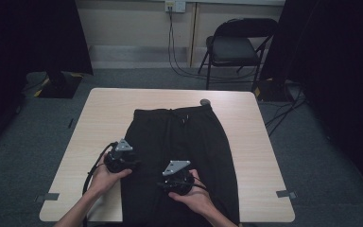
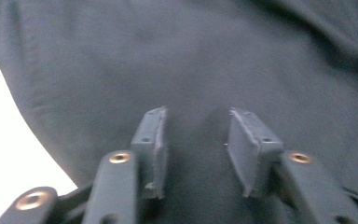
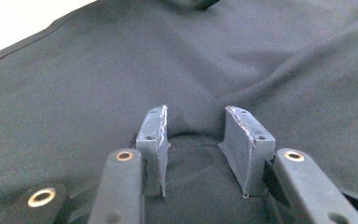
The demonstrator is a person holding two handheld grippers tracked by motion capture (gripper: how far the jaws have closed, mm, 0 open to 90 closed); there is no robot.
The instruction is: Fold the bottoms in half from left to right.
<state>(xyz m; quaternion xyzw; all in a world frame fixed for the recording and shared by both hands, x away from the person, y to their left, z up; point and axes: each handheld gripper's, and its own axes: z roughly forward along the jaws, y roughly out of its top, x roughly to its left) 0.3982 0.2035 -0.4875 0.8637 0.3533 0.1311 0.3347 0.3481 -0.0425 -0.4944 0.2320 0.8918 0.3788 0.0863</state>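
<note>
Black cotton trousers (image 1: 179,156) lie lengthwise on your table; left gripper (image 2: 196,140) at their left edge, right gripper (image 3: 198,140) mid-leg, both half-open, pressing fabric, grasping nothing.

Both hand-held grippers, left (image 1: 121,160) and right (image 1: 176,179), rest on black trousers (image 1: 179,142).

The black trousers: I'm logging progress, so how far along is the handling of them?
Done: the black trousers lie spread flat on the table, waistband at the far end. In hand: the left gripper is at their left edge and the right gripper over the middle, jaws apart against the cloth with no fold pinched yet. Left: probably the grasp and any folding; no fold shows.
</note>
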